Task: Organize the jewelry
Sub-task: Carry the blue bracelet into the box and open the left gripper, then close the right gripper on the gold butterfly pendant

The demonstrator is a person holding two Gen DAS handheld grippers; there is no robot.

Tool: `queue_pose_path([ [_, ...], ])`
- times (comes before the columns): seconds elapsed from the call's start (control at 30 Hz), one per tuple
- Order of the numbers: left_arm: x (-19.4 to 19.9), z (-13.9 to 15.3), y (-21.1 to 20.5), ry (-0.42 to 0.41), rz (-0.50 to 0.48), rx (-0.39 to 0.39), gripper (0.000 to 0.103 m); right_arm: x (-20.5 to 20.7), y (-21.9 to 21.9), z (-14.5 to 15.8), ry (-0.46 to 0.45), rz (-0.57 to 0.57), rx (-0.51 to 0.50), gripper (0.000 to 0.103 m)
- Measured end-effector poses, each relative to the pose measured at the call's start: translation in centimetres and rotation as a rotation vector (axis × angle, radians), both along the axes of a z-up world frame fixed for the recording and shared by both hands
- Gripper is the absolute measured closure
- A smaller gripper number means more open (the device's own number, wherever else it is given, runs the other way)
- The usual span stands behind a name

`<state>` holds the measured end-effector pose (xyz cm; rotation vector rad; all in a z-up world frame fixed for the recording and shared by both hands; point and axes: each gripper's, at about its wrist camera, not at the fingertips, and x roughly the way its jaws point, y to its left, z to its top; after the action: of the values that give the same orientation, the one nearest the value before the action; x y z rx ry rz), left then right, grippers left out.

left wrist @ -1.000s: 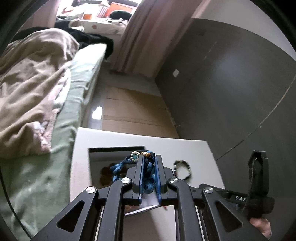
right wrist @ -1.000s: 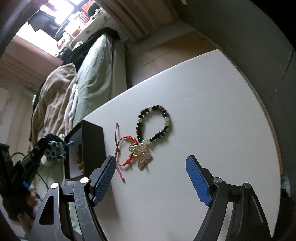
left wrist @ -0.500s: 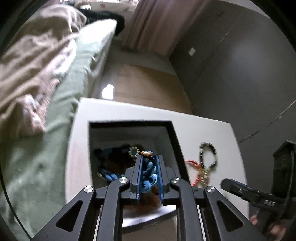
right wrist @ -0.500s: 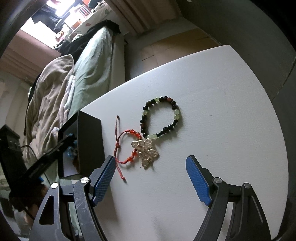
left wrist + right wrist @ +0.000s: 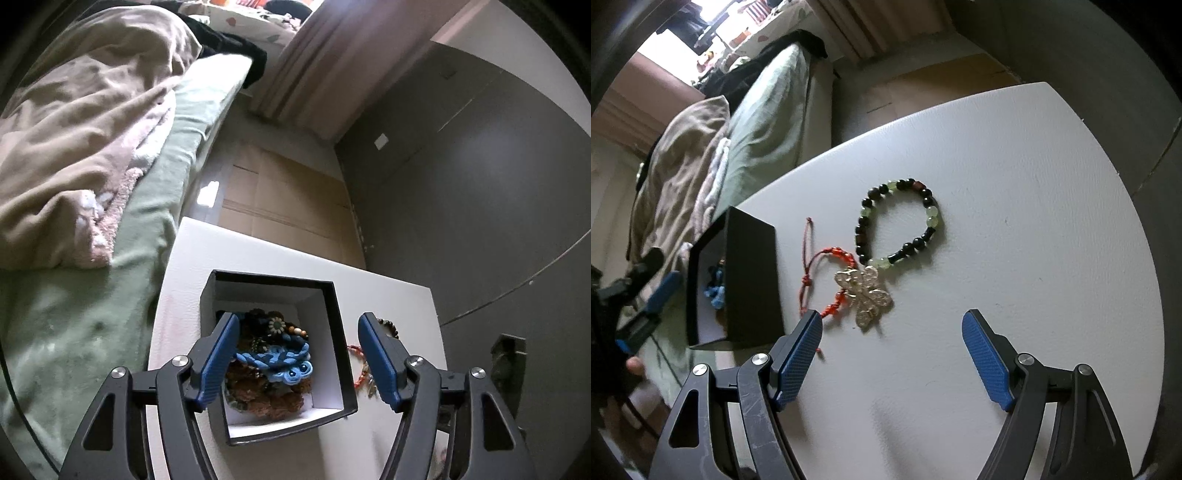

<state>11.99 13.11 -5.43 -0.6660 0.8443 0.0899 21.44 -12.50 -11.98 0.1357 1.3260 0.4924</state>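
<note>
A black open box [image 5: 334, 317] [image 5: 751, 280] stands on the white table [image 5: 1015, 221]. Inside lies a blue knotted bracelet [image 5: 275, 360] [image 5: 714, 291] on top of brown beaded jewelry [image 5: 269, 398]. My left gripper [image 5: 299, 343] hovers over the box, its jaws opening, with the blue bracelet lying loose below them. To the right of the box lie a red cord bracelet with a gold butterfly charm [image 5: 864, 290] [image 5: 360, 369] and a dark and green bead bracelet [image 5: 897, 221]. My right gripper [image 5: 892, 343] stands open just in front of the charm, holding nothing.
A bed with green sheet [image 5: 74, 332] and beige blanket [image 5: 74, 110] runs along the table's left side. Wooden floor [image 5: 288, 192], a curtain [image 5: 332, 62] and a grey wall [image 5: 461, 184] lie beyond. The right half of the table is bare.
My left gripper carried the blue bracelet down over the box, then its jaws spread and the bracelet dropped inside. My right gripper stayed in place, open.
</note>
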Motion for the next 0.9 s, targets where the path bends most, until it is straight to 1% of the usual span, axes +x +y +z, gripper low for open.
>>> queue_pose_path([
  [0.2,-0.2,0.4,0.4,-0.015,-0.001,-0.002,0.035,-0.2,1.3,0.1,-0.059,0.029,-0.076,0.024],
  [0.3,-0.3,0.4,0.9,-0.013,0.009,-0.009,0.035,-0.6,2.6,0.1,-0.103,0.078,-0.127,0.029],
  [0.37,-0.6,0.6,1.4,-0.020,0.024,-0.018,0.035,-0.9,3.6,0.2,-0.144,0.113,-0.166,0.036],
  [0.4,-0.8,0.7,1.7,-0.024,0.032,-0.020,0.035,-1.1,4.1,0.2,-0.167,0.130,-0.183,0.038],
  [0.5,-1.2,1.0,2.3,-0.035,0.053,-0.026,0.035,-1.4,5.5,0.2,-0.220,0.182,-0.220,0.051],
  [0.53,-1.3,1.0,2.4,-0.036,0.057,-0.028,0.035,-1.5,5.8,0.2,-0.231,0.202,-0.223,0.059],
  [0.57,-1.4,1.0,2.5,-0.035,0.061,-0.030,0.035,-1.7,6.1,0.2,-0.239,0.220,-0.225,0.072],
  [0.6,-1.5,1.0,2.6,-0.034,0.064,-0.032,0.035,-1.8,6.2,0.3,-0.242,0.237,-0.225,0.073],
  [0.7,-1.6,1.1,2.8,-0.035,0.069,-0.036,0.035,-1.7,5.6,0.6,-0.206,0.229,-0.171,0.073],
  [0.8,-1.5,1.2,2.9,-0.037,0.071,-0.032,0.035,-1.8,4.8,2.0,-0.222,0.196,-0.098,0.074],
  [0.9,-1.5,1.3,2.9,-0.038,0.075,-0.027,0.035,-1.7,3.5,4.2,-0.241,0.144,0.036,0.074],
])
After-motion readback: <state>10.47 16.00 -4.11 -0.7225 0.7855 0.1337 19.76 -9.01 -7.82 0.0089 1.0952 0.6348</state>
